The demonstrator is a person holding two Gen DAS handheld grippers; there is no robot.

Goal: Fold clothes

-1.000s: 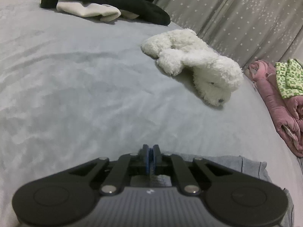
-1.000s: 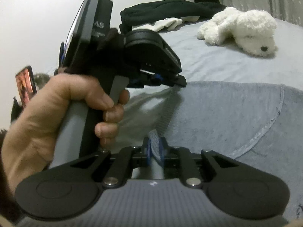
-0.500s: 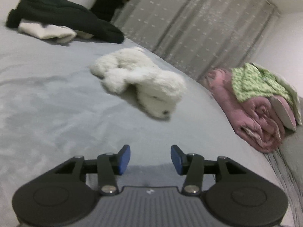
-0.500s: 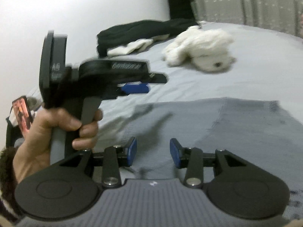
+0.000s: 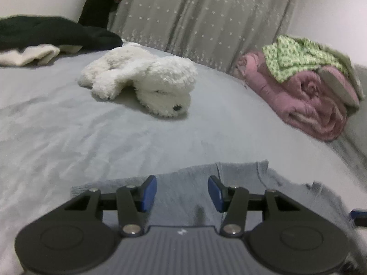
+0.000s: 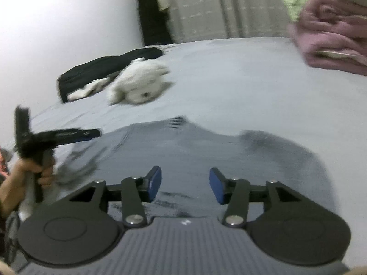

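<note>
Grey knit garment (image 6: 206,146) flat on the bed (image 5: 114,137), rumpled edge; both tongs (image 5: 182,193) (image 6: 185,186) released, right widening.

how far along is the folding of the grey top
Partly done, it seems. The grey top lies flat on the bed with one straight edge, so a fold may be in. Nothing is in hand: the left gripper is open and empty, and the right gripper has its jaws opening with nothing between them. Further folds and stacking look left.
</note>
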